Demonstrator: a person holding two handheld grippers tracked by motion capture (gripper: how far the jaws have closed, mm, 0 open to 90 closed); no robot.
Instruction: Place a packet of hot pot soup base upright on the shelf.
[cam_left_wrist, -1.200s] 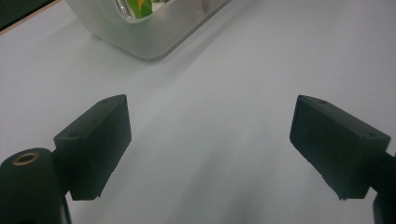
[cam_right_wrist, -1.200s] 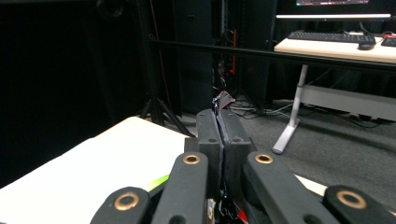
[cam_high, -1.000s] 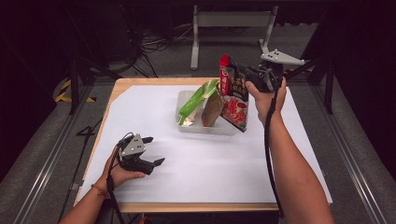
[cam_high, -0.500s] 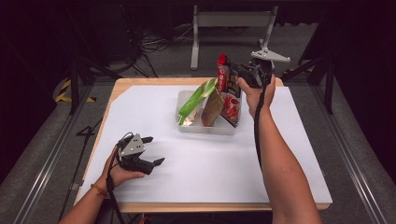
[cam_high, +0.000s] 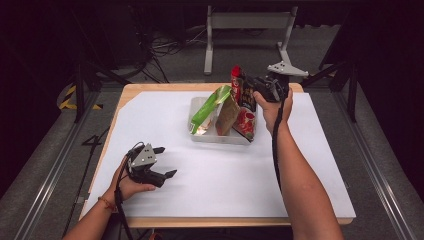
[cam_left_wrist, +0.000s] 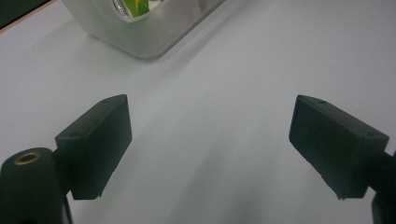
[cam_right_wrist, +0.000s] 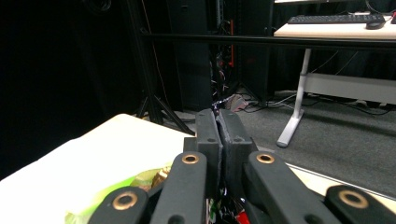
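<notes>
Right gripper (cam_high: 252, 91) is up at the far side of the white tray (cam_high: 220, 138), jaws pressed together on the top edge of a dark snack packet (cam_high: 247, 97). In the right gripper view the jaws (cam_right_wrist: 218, 135) are squeezed tight with a thin edge of the packet pinched between them. The dark packet stands upright at the tray's right end, just beside a red pouch (cam_high: 235, 82). A green bag (cam_high: 209, 107) leans at the tray's left end, with a brown packet (cam_high: 227, 117) between it and a red packet (cam_high: 246, 123). Tray sits on the white sheet (cam_high: 300, 160) covering the desk (cam_high: 150, 88). Left gripper (cam_high: 165, 162) rests low on the sheet at near left, well apart from the tray, jaws spread wide and holding nothing; tray corner (cam_left_wrist: 140, 37) shows ahead of it.
</notes>
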